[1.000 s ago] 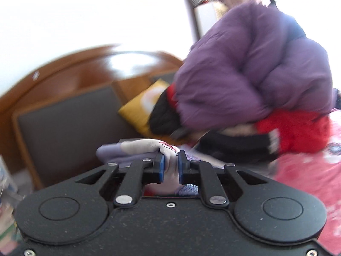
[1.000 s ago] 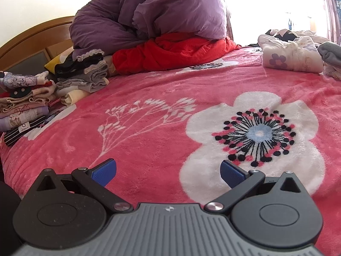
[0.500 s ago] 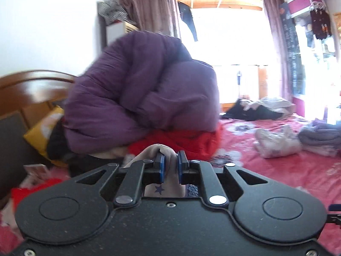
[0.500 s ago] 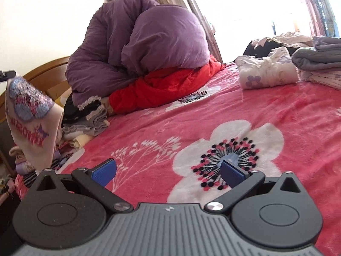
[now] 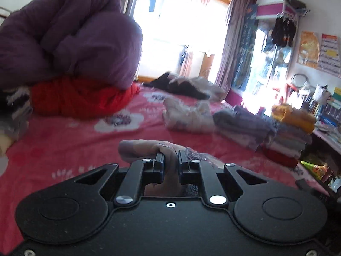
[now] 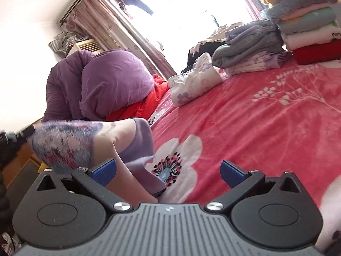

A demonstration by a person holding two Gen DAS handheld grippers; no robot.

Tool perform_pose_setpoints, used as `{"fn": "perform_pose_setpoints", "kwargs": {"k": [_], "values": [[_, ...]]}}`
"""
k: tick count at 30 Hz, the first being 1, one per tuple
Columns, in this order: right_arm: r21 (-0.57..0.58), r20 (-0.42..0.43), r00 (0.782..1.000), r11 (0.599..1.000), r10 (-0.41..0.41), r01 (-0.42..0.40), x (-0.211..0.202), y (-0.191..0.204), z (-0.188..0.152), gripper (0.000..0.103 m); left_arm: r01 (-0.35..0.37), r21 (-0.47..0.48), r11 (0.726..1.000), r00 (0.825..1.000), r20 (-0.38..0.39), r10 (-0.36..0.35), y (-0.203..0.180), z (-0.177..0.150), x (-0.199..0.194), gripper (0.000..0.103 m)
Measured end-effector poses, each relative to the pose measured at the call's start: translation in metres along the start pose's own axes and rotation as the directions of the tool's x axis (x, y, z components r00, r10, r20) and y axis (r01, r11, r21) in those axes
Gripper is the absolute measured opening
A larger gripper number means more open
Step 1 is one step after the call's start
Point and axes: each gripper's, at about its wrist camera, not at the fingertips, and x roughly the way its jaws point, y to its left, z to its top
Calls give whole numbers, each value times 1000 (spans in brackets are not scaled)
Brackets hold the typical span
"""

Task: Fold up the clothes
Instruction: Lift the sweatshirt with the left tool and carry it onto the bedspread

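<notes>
L gripper swings w/ the garment away from the headboard side: 1 s ago its view faces headboard, cushion and duvet close up; now it faces across the blanket toward the window and the folded stacks. The duvet slides from centre-right to far left of that view. Garment hangs out over the blanket now, not by the pile at the bed's head.

R gripper view tilts and turns toward the window side. Garment enters it: a small bit far left 1 s ago, hanging at left 0.5 s ago, now just in front of the left pad, its purple part draped onto the white flower.
</notes>
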Motion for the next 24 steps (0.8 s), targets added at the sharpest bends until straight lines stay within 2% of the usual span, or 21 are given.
{"fn": "perform_pose_setpoints", "kwargs": {"k": [2,4,6,7,8,11,13,18,24], "values": [[33,0,1000,999,-1,1,2,-9,2,103,-17,4,1000,995,-103,17,5,-27,10,15],[44,-15,1000,999,1,-1,8,-13,1,103,-34,0,999,988,-152,34,10,-44,8,20],[23,-42,999,1000,9,-8,16,-9,-2,103,-55,0,998,983,-174,54,16,-55,3,35],[6,-54,998,1000,14,-14,19,-6,-4,103,-64,-17,998,984,-165,60,22,-56,-1,54],[-14,-65,998,1000,21,-22,20,-2,-5,103,-66,-46,997,986,-157,58,28,-55,-6,58],[-55,-97,994,997,41,-46,26,6,-10,101,-61,-138,989,990,-138,42,46,-52,-12,58],[-61,-113,992,996,50,-57,31,7,-12,95,-52,-171,984,991,-131,29,55,-48,-12,59],[-89,-141,989,994,53,-66,49,5,-7,78,-40,-199,979,984,-177,4,71,-46,9,59],[-98,-191,981,993,45,-65,79,-3,-1,76,-38,-298,954,970,-241,-36,102,-48,54,59]]}}
